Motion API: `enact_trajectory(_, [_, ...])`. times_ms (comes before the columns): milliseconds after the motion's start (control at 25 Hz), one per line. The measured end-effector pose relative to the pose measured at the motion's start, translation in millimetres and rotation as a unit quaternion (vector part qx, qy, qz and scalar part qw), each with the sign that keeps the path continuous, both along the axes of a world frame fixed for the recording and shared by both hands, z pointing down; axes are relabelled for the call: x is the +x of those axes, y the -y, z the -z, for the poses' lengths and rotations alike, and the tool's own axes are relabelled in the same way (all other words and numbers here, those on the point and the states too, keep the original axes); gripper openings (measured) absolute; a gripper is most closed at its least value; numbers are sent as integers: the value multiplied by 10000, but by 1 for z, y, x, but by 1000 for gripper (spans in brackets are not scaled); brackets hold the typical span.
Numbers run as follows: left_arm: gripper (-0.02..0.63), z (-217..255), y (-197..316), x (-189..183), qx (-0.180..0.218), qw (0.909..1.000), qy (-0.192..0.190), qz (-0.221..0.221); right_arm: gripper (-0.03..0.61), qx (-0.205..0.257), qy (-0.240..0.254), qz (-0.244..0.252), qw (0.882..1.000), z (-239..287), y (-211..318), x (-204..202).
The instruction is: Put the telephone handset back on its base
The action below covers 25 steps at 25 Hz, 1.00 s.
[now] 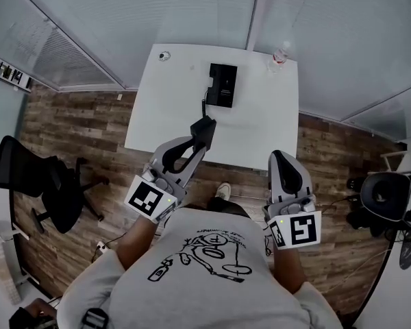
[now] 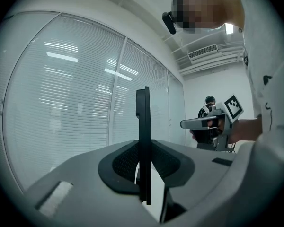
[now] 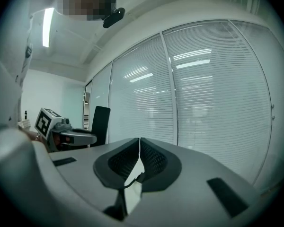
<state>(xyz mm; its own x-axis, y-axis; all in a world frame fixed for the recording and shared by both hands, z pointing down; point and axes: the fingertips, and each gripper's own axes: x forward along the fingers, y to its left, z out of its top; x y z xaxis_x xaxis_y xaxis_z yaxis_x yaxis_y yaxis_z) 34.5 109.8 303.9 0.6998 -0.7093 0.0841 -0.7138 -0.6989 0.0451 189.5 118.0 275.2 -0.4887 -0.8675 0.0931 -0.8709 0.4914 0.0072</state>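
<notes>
Left gripper (image 1: 199, 142) jaws clamped on handset (image 1: 203, 129), held over near part of table (image 1: 151, 115), apart from base (image 1: 222, 85). Right gripper (image 1: 281, 155) jaws closed, empty, off table.

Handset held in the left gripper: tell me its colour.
Black. The handset shows best in the left gripper view, edge-on between the jaws.

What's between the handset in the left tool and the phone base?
Head view: only the black cord crossing bare white table, from black handset to black rectangular base.
</notes>
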Motion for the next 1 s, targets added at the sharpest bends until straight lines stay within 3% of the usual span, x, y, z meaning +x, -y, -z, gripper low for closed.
enact_trajectory(560, [72, -9, 20, -11, -115, 9997, -42, 193, 6, -102, 33, 206, 9997, -11, 27, -11])
enact_trajectory(1000, [72, -18, 68, -43, -282, 9996, -78, -58, 6, -135, 0, 111, 9998, -11, 85, -49])
